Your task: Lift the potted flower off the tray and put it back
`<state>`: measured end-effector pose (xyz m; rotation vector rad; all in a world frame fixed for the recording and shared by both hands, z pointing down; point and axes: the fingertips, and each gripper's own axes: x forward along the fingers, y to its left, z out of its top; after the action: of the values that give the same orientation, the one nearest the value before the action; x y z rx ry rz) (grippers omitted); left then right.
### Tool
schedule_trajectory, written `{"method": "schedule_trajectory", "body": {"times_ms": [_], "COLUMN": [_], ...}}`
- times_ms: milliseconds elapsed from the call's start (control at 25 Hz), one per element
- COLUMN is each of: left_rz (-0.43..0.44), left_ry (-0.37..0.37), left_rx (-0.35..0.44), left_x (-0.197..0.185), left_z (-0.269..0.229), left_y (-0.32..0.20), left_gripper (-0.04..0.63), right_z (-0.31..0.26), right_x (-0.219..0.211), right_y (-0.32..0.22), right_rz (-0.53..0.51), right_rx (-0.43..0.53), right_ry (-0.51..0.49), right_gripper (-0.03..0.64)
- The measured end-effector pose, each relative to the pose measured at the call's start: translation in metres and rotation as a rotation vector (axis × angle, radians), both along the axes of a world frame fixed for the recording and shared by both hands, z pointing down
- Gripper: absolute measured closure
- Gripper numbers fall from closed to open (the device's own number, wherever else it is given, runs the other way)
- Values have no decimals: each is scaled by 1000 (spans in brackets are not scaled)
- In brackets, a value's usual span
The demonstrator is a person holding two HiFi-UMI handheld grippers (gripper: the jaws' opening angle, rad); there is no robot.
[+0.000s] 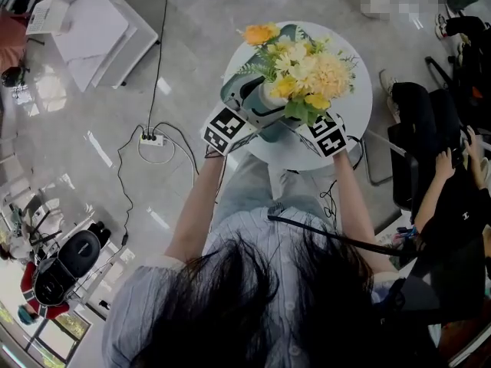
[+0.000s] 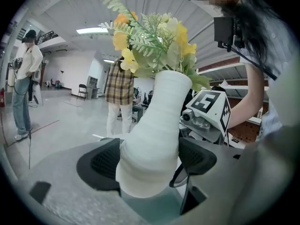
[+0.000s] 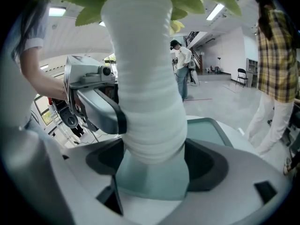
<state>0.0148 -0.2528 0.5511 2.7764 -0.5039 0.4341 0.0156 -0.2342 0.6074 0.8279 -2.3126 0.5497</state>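
Note:
The potted flower, a white ribbed vase [image 1: 261, 98] with yellow blooms [image 1: 307, 71], is over a teal tray [image 1: 230, 90] on a round white table [image 1: 360, 106]. My left gripper [image 1: 257, 112] is shut on the vase from the left, my right gripper [image 1: 295, 123] from the right. In the left gripper view the dark pads press both sides of the vase [image 2: 152, 144] low down, with the tray [image 2: 154, 207] right beneath. In the right gripper view the vase [image 3: 145, 102] fills the jaws above the tray [image 3: 152, 182]. I cannot tell whether its base touches the tray.
On the floor left of the table lies a power strip [image 1: 151, 138] with cables. Someone sits beside a black chair [image 1: 410, 152] at the right. A white desk [image 1: 92, 29] stands at the upper left. People stand farther off, one in a plaid shirt [image 2: 119, 90].

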Motion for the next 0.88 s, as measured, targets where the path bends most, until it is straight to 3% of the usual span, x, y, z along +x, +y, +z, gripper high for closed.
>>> {"method": "schedule_trajectory", "body": {"times_ms": [440,880], "left_rz": [-86,-133], "left_ry": [72,76], "left_rx": [-18,-15], "left_x": [4,8], "left_z": [-25,-30], "left_y": [39,99], "left_gripper": [209,209], "right_z": [-27,-31], "right_x": [9,15], "right_y": [41,101], "right_rz": [-55,-92], "right_rx": [-3,-20], "right_ry": [27,3], "right_gripper": [230,230]}}
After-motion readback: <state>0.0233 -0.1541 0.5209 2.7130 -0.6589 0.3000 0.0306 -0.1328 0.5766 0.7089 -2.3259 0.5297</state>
